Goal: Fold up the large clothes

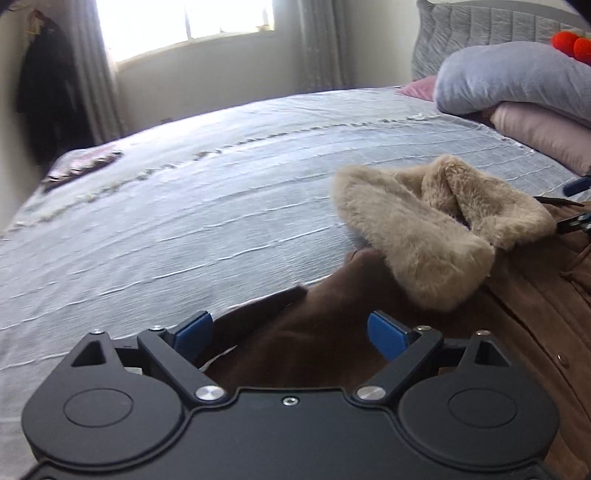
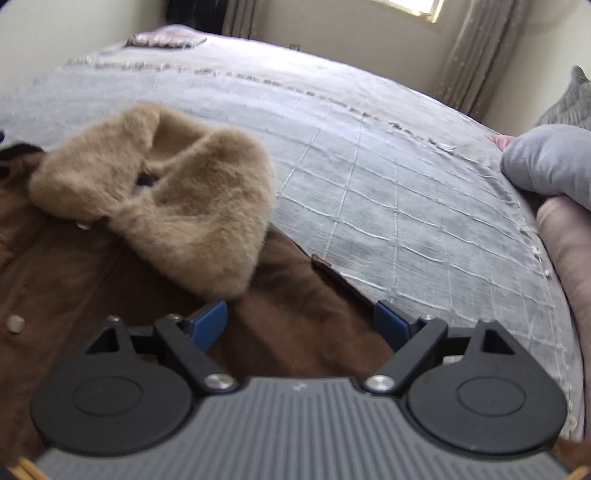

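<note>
A brown suede coat [image 1: 517,314] with a tan fur collar [image 1: 424,229] lies on a grey bedspread [image 1: 221,184]. My left gripper [image 1: 291,332] is open, its blue pads [image 1: 195,330] spread over the coat's left shoulder. In the right wrist view the coat [image 2: 92,273] and collar [image 2: 184,199] fill the lower left. My right gripper [image 2: 306,325] is open over the coat's right shoulder, near its edge on the bedspread [image 2: 388,184]. The right gripper's tip shows at the far right of the left wrist view [image 1: 576,184]. Neither gripper holds cloth.
Grey and pink pillows [image 1: 517,74] are stacked at the head of the bed, also seen in the right wrist view [image 2: 554,166]. A folded patterned cloth [image 1: 85,162] lies at the far corner. A window with curtains [image 1: 184,22] and dark hanging clothes [image 1: 48,85] stand behind.
</note>
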`<control>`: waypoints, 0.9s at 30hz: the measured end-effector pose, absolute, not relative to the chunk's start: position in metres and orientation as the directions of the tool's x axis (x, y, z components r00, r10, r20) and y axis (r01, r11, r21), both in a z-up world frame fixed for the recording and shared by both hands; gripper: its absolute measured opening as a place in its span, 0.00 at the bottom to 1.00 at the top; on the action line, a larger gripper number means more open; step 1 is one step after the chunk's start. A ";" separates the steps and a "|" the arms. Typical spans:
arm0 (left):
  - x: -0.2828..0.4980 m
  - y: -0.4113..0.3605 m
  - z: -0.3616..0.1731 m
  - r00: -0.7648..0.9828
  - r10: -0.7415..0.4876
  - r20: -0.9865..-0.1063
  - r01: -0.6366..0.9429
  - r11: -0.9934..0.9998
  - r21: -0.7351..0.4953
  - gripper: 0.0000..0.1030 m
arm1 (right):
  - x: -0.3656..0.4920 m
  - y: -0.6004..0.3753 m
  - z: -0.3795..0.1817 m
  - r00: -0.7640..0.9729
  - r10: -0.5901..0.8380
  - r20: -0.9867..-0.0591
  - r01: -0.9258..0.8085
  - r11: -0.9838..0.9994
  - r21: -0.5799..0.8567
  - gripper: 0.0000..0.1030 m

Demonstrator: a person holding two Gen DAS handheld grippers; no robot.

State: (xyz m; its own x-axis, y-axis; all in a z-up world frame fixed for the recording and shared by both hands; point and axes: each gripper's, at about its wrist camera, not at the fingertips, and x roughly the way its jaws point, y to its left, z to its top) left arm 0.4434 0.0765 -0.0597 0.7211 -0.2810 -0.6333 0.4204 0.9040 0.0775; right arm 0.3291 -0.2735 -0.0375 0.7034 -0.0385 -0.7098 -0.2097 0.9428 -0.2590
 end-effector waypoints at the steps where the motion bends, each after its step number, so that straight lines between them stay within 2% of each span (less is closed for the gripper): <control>1: 0.451 0.074 -0.065 0.703 -0.306 -0.642 0.444 0.894 0.060 0.86 | 0.339 -0.277 -0.043 0.696 -0.045 -0.717 -0.215 0.939 -0.268 0.86; 6: 0.467 0.060 -0.091 0.604 -0.383 -0.699 0.503 0.863 -0.038 0.85 | 0.374 -0.305 -0.068 0.658 0.016 -0.753 -0.210 0.964 -0.163 0.94; 7: 0.465 0.059 -0.093 0.611 -0.384 -0.693 0.493 0.869 -0.047 0.81 | 0.380 -0.311 -0.073 0.652 0.037 -0.758 -0.196 0.973 -0.121 0.94; 9: 0.460 0.059 -0.092 0.633 -0.380 -0.675 0.460 0.886 -0.067 0.63 | 0.387 -0.322 -0.081 0.648 0.090 -0.756 -0.147 0.989 -0.008 0.94; 10: 0.459 0.063 -0.089 0.649 -0.365 -0.667 0.426 0.901 -0.079 0.42 | 0.387 -0.324 -0.084 0.656 0.105 -0.747 -0.130 0.991 0.025 0.89; 11: 0.454 0.066 -0.086 0.670 -0.336 -0.662 0.377 0.922 -0.086 0.29 | 0.385 -0.322 -0.084 0.666 0.114 -0.737 -0.131 0.991 0.034 0.84; 12: 0.450 0.067 -0.084 0.685 -0.320 -0.655 0.340 0.935 -0.101 0.24 | 0.381 -0.320 -0.083 0.675 0.131 -0.726 -0.144 0.989 0.044 0.70; 13: 0.447 0.072 -0.083 0.696 -0.305 -0.649 0.307 0.945 -0.115 0.15 | 0.376 -0.318 -0.082 0.677 0.147 -0.721 -0.157 0.986 0.054 0.52; 14: 0.443 0.073 -0.082 0.713 -0.289 -0.639 0.270 0.954 -0.131 0.11 | 0.370 -0.316 -0.080 0.677 0.160 -0.719 -0.171 0.984 0.057 0.42; 15: 0.438 0.072 -0.081 0.732 -0.274 -0.624 0.245 0.960 -0.134 0.10 | 0.364 -0.314 -0.077 0.677 0.165 -0.718 -0.175 0.983 0.061 0.25; 16: 0.434 0.068 -0.080 0.752 -0.253 -0.608 0.222 0.967 -0.128 0.09 | 0.359 -0.311 -0.073 0.678 0.159 -0.718 -0.170 0.984 0.057 0.16; 18: 0.430 0.062 -0.079 0.792 -0.216 -0.571 0.178 0.976 -0.122 0.07 | 0.347 -0.299 -0.068 0.697 0.125 -0.706 -0.164 0.986 0.013 0.12; 22: 0.437 0.056 -0.073 0.850 -0.123 -0.512 0.105 0.992 -0.064 0.06 | 0.343 -0.276 -0.057 0.771 0.014 -0.636 -0.108 0.988 -0.109 0.09; 25: 0.459 0.047 -0.083 0.851 -0.055 -0.522 0.070 0.997 0.009 0.06 | 0.367 -0.271 -0.057 0.782 -0.044 -0.622 -0.035 0.993 -0.115 0.09; 27: 0.468 0.044 -0.097 0.830 -0.038 -0.557 0.060 0.998 0.021 0.07 | 0.383 -0.267 -0.073 0.757 -0.088 -0.648 0.003 0.991 -0.131 0.12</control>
State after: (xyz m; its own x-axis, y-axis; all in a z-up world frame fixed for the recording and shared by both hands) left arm 0.4685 0.0444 -0.0968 0.8295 -0.0380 -0.5572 0.0597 0.9980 0.0209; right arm 0.3832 -0.2671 -0.0725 0.7566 -0.0879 -0.6479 0.0032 0.9914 -0.1307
